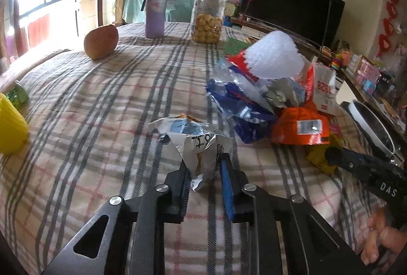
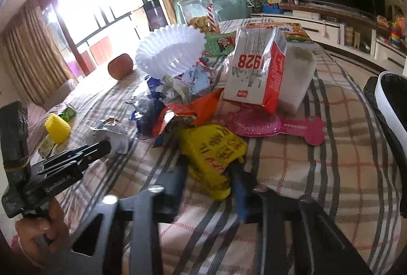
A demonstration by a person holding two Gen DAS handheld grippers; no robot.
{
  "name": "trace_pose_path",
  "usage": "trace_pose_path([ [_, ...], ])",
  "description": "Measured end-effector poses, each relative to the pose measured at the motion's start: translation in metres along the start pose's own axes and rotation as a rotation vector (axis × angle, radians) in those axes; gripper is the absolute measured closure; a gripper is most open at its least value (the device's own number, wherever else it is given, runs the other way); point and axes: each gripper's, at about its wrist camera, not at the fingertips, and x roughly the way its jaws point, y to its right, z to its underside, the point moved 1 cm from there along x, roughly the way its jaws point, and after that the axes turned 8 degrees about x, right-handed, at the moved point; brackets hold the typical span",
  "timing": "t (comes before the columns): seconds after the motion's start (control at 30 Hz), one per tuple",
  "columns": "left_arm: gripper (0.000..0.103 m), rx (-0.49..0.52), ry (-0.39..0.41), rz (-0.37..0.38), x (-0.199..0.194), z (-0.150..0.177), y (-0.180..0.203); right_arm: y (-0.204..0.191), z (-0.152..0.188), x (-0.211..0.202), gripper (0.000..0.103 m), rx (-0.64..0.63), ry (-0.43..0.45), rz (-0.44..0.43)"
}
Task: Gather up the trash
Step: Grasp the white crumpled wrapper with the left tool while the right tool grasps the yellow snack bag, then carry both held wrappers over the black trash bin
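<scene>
Nearest, the left gripper (image 1: 203,168) has its two fingers pinched onto a crumpled white-and-blue wrapper (image 1: 193,140) lying on the plaid tablecloth (image 1: 106,101); the foil is squeezed between the pads at about six o'clock in the left wrist view. The right gripper (image 2: 211,173) likewise has its jaws clamped on the near end of a yellow snack bag (image 2: 216,150), low and central in its own view, the bag resting on the cloth.

The person's hand (image 2: 38,226) on the left tool's handle shows at eight o'clock in the right wrist view.

Just beyond the yellow bag, toward twelve o'clock, sits the main heap of trash: an orange packet (image 2: 188,114), a blue plastic wrapper (image 1: 244,117), a pink bone-shaped card (image 2: 279,126), and a red-and-white carton (image 2: 259,71) leaning against a white container (image 2: 297,79). A white pleated plastic tray (image 2: 170,56) sits on top of the pile.

At three o'clock a white bin with a black liner (image 2: 391,101) stands beside the table edge.

Off at nine o'clock lies a yellow foam net (image 1: 10,127). Farther back, at eleven o'clock, an apple (image 1: 101,40); behind it a purple bottle (image 1: 155,10) and a jar of cookies (image 1: 207,20). A dark television (image 1: 292,7) stands against the far wall.
</scene>
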Motion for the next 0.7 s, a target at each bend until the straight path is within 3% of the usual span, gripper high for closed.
trace_pose_path([
  [0.4, 0.085, 0.038, 0.043, 0.107, -0.051, 0.019, 0.036, 0.019, 0.005, -0.05, 0.087, 0.026, 0.075, -0.025],
  [0.7, 0.085, 0.113, 0.044, 0.204, -0.065, 0.014, 0.081, 0.04, 0.009, -0.076, 0.087, 0.062, 0.114, 0.005],
])
